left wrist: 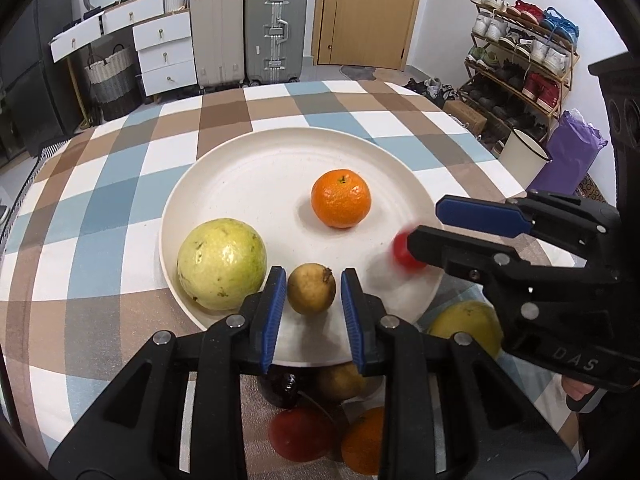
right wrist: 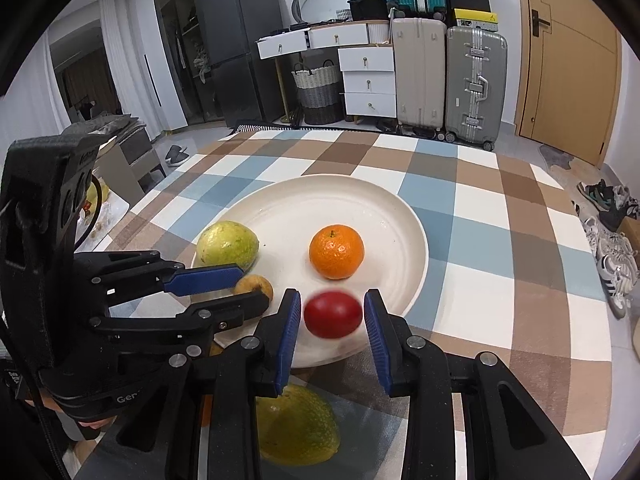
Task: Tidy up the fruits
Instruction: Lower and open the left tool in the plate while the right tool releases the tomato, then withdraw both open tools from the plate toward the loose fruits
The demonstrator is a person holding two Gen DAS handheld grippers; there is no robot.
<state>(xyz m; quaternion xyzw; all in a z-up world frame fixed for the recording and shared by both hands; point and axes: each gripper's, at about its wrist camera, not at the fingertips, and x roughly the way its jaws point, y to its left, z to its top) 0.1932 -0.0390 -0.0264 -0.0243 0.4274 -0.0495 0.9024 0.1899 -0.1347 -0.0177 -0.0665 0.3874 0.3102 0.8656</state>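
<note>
A white plate [left wrist: 256, 160] on the checked tablecloth holds a big pale green guava [left wrist: 222, 264], an orange [left wrist: 341, 199], a small yellow-brown fruit [left wrist: 310, 292] and a red fruit [right wrist: 333, 314]. My left gripper [left wrist: 313, 282] straddles the small fruit at the plate's near rim; its blue pads stand just off the skin, so it is open. My right gripper [right wrist: 332, 300] is over the plate's near right rim. The red fruit shows blurred between its pads with thin gaps either side, so it is open too. From the left wrist, the right gripper [left wrist: 426, 224] half hides that red fruit [left wrist: 400, 250].
Below both grippers, on the table's near side, lie more fruits: a dark cherry [left wrist: 282, 390], a red one [left wrist: 300, 434], an orange [left wrist: 362, 444] and a large yellow-green one [right wrist: 296, 428]. Suitcases [left wrist: 276, 28], drawers and a shoe rack [left wrist: 524, 52] stand beyond the table.
</note>
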